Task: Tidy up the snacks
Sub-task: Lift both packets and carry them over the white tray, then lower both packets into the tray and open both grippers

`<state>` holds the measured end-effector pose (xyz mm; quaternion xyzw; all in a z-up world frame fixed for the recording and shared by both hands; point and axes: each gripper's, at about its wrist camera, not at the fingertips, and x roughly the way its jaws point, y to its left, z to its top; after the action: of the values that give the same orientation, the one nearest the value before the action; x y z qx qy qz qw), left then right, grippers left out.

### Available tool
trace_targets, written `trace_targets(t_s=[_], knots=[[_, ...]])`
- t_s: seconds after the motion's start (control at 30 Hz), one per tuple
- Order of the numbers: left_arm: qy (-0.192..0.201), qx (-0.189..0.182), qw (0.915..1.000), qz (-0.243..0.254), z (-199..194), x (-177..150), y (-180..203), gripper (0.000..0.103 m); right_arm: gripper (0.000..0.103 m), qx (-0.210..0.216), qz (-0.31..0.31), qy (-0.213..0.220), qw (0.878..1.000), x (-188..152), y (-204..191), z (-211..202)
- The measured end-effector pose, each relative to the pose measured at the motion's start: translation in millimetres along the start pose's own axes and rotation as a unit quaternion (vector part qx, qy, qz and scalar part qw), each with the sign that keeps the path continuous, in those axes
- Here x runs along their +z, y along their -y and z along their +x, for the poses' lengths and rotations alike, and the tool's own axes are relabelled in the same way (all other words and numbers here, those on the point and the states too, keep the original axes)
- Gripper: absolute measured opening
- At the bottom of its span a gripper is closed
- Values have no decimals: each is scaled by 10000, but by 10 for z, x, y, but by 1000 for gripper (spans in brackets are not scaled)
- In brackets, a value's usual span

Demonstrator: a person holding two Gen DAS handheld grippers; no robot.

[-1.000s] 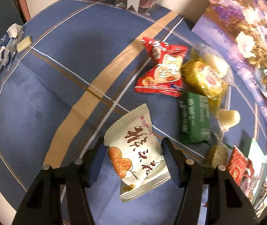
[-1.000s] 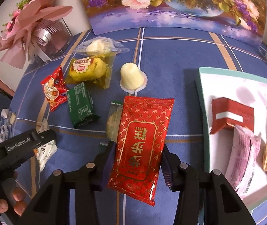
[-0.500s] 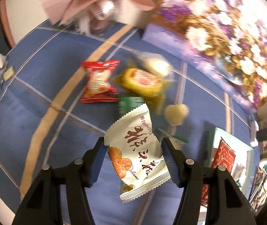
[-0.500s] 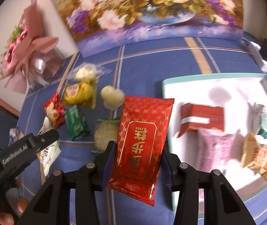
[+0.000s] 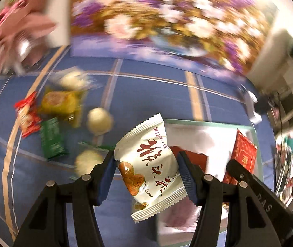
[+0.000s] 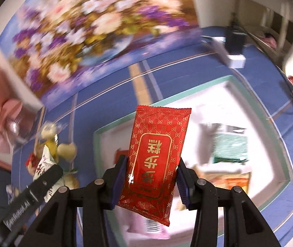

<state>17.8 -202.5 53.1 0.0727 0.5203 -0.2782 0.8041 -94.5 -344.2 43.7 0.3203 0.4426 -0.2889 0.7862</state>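
The left gripper (image 5: 145,177) is closed on a white snack packet (image 5: 152,168) with red characters and a picture of an orange cake; the blue pads press on both of its sides. The packet hangs over the near left corner of the white tray (image 5: 198,130), which has a pale green rim. The right gripper (image 6: 151,178) is clamped on a red packet with gold pattern (image 6: 156,156), and this packet hangs over the left part of the same tray (image 6: 255,111).

Both pictures are much blurred, so many things are hard to read. Inside the tray, in the right wrist view, a greenish packet (image 6: 229,146) and an orange packet (image 6: 226,180) are only smears, and a pink-white packet (image 6: 146,225) under the gripper is partly hidden by the red packet. In the left wrist view a dark red box (image 5: 191,157) in the tray is half covered by the white packet.

To the left of the tray several snacks lie on the cloth: a round pale jelly cup (image 5: 99,120), a green packet (image 5: 51,138), a yellow packet (image 5: 61,103), a small red packet (image 5: 27,115) and a pale round cake (image 5: 86,161), all unsharp.

The surface is a blue tablecloth (image 5: 152,94) with tan and white stripes. Behind the tray a large flower painting (image 6: 97,20) stands, and to its left a pink bouquet (image 5: 12,24). To the right of the tray the room is cluttered and cut off.
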Motion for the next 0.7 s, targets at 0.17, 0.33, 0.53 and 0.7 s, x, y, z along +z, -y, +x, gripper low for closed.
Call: trace_targets(t_s=[0.17, 0.33, 0.53, 0.7], knots=[[-109, -156, 9990, 404, 147, 2, 371, 62, 48, -119, 366, 89, 9992, 108, 362, -24], [-206, -120, 9979, 604, 311, -1, 579, 62, 48, -118, 703, 113, 9974, 186, 689, -16], [-333, -169, 9961, 795, 490, -23, 789, 62, 48, -118, 858, 206, 9960, 269, 906, -17], [-428, -207, 9953, 840, 625, -39, 893, 62, 48, -51, 895, 187, 9958, 300, 971, 40]])
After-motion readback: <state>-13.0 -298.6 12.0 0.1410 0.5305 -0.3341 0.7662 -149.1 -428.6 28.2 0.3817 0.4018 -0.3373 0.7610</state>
